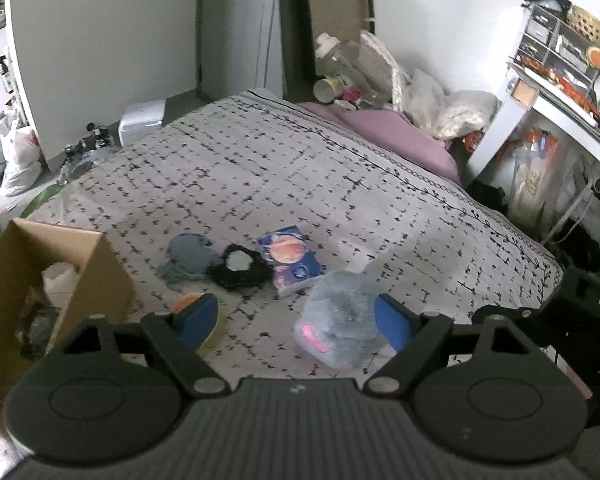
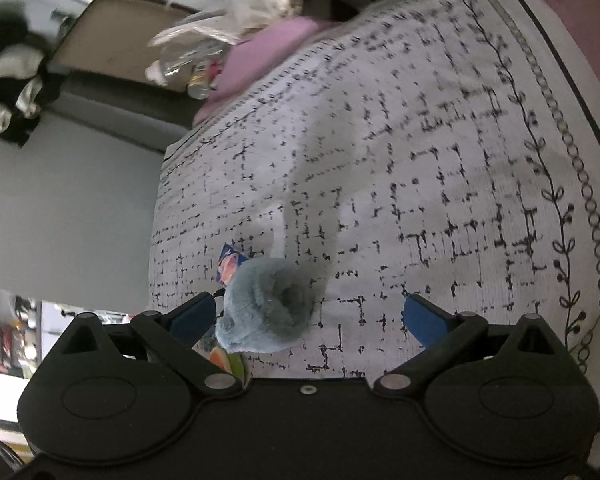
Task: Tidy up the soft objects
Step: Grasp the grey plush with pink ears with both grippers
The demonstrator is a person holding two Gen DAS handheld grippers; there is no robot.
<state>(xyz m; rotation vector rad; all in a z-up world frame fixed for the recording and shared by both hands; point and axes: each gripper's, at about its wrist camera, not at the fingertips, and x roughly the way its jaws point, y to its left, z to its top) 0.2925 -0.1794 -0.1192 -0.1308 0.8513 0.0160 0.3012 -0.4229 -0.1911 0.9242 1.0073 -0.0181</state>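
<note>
- Hovering spread wide, the left gripper [image 1: 296, 320] holds nothing; its 2 blue pads frame a fluffy grey-blue plush [image 1: 342, 320] lying on the bedspread [image 1: 300, 168].
- Reaching from the other side, the right gripper [image 2: 308, 320] is also released and empty, with the same plush [image 2: 268, 308] sitting just off its left pad rather than centred.
- Closing both claws on this 1 toy is a risk: they could collide or tug it apart between them.
- Gripping off-centre could pinch only fur, so the plush may slip free on the lift.
- Beyond it lie a grey cloth piece [image 1: 190, 258], a black scrunchie-like item [image 1: 240, 268] and a printed packet [image 1: 292, 258], close enough to be dragged along.
- A cardboard box [image 1: 56, 288], already holding things, stands at the left; a hasty carry might clip its wall.
</note>
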